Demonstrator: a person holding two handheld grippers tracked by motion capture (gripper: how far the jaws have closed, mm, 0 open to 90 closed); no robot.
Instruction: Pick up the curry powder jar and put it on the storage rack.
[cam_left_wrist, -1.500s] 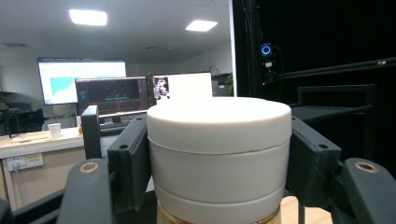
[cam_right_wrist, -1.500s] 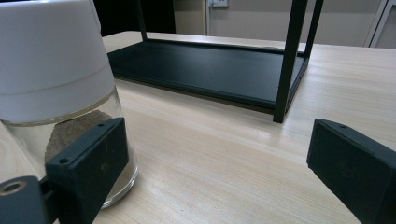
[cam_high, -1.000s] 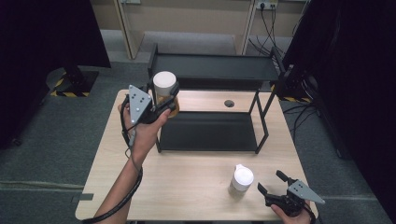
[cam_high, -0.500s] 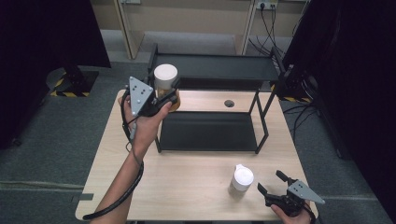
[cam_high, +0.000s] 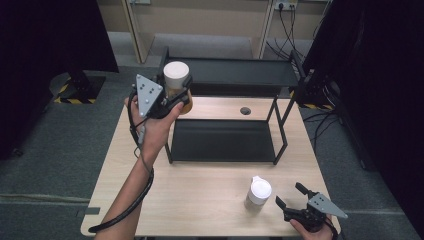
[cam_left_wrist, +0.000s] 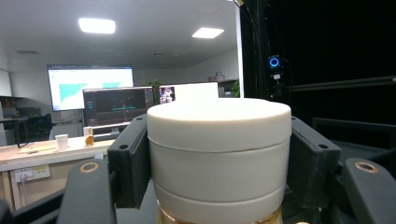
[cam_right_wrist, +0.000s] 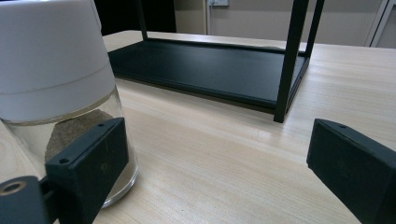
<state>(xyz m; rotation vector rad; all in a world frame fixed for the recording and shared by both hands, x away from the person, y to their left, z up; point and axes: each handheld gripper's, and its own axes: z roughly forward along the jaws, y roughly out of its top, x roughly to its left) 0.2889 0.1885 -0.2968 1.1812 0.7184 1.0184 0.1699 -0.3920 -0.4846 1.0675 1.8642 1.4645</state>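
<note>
**Jar held up by the shelf rack, second jar waiting on the table**

Grey carpet runs round a pale wooden table with dark curtains on either side. On the table stands a black two-tier shelf rack; its lower tray lies flat on the wood, and its upper shelf sits farther back and higher.

From the near left edge a person's forearm reaches up, the hand wrapped round the left gripper. Its jaws are clamped on a jar with a cream lid, held upright in the air at the rack's left end, level with the upper shelf's left corner. In the left gripper view the black pads press on both sides of the lid, and a strip of amber shows just beneath it.

Down at the near right corner the right gripper sits low over the table, jaws spread wide with nothing between them. Just to its left stands a small glass jar with a white cap, upright on the wood. In the right gripper view this jar stands just behind one pad, a brownish fill showing through the glass; whether they touch I cannot tell.
</note>
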